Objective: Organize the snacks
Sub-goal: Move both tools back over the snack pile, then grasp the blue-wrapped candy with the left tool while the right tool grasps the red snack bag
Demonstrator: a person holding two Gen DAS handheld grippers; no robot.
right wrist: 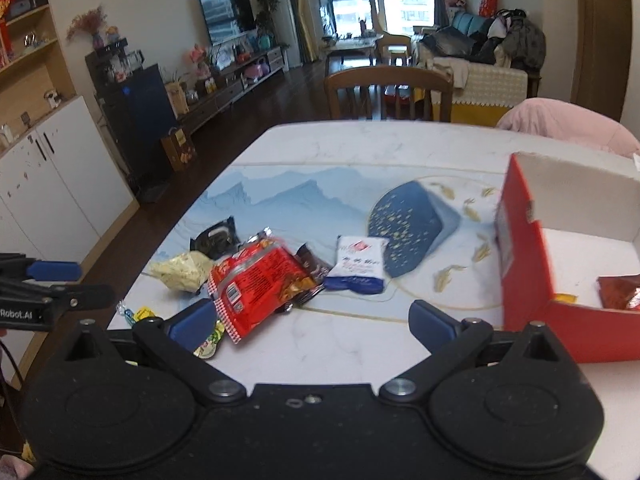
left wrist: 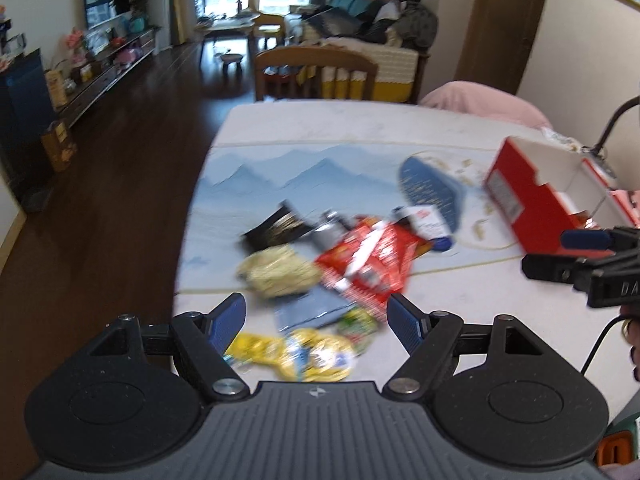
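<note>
A pile of snack packets lies on the white table [left wrist: 320, 120]: a big red packet [left wrist: 372, 256] [right wrist: 256, 280], a pale yellow one [left wrist: 276, 272] [right wrist: 182, 270], a black one [left wrist: 276, 228] [right wrist: 216, 238], a white-and-blue one [right wrist: 358, 264] [left wrist: 428, 220], and yellow and green ones [left wrist: 304, 352] near the front edge. A red open box [left wrist: 536, 196] [right wrist: 560, 280] stands at the right with a red packet [right wrist: 620, 290] inside. My left gripper [left wrist: 318, 320] is open and empty above the near packets. My right gripper [right wrist: 312, 324] is open and empty, left of the box.
A blue mountain-print mat [right wrist: 300, 196] covers the table's middle. A wooden chair [right wrist: 388, 92] stands at the far edge and a pink cushion [right wrist: 568, 124] at the far right. The table's left edge drops to dark floor [left wrist: 120, 200]. White cabinets [right wrist: 52, 184] stand at the left.
</note>
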